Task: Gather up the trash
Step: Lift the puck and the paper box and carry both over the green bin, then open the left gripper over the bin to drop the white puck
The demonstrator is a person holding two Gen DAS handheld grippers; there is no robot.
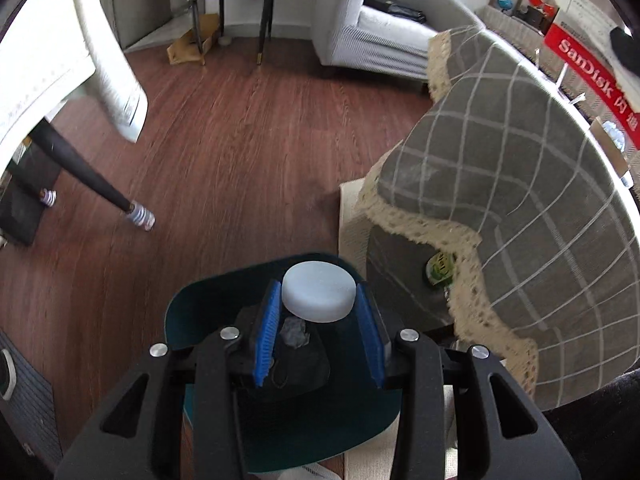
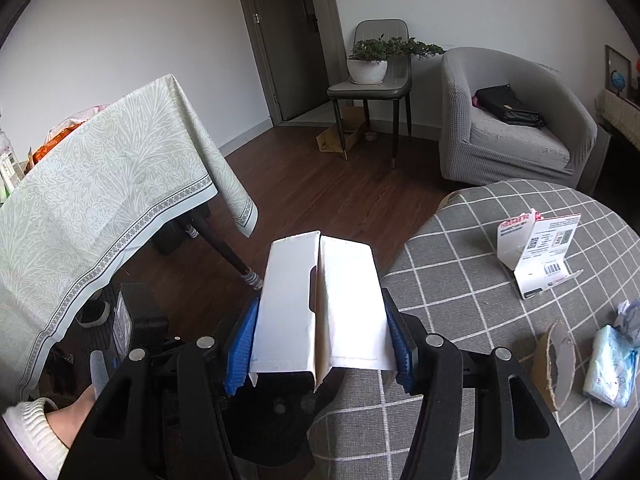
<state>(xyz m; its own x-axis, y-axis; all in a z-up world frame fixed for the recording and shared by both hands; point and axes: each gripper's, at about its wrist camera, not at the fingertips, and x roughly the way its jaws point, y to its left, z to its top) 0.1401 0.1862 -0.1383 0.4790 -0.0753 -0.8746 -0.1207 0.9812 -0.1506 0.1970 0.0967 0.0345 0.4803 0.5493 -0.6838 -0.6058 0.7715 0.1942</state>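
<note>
In the left wrist view my left gripper (image 1: 318, 300) is shut on a white round lid (image 1: 319, 294) and holds it above a dark teal trash bin (image 1: 188, 320) on the floor; crumpled paper (image 1: 295, 331) lies inside the bin. In the right wrist view my right gripper (image 2: 320, 320) is shut on a white flattened cardboard box (image 2: 320, 304), held above the edge of the round table (image 2: 460, 280) with the grey checked cloth. On that table lie a torn white package (image 2: 534, 256), a cardboard ring (image 2: 556, 364) and a tissue pack (image 2: 610, 364).
A table with a pale green cloth (image 2: 100, 208) stands at the left, its dark leg (image 1: 86, 176) on the wooden floor. A grey armchair (image 2: 516, 128) and a chair with a potted plant (image 2: 370, 68) stand at the back. A green wrapper (image 1: 440, 266) sits under the round table's cloth.
</note>
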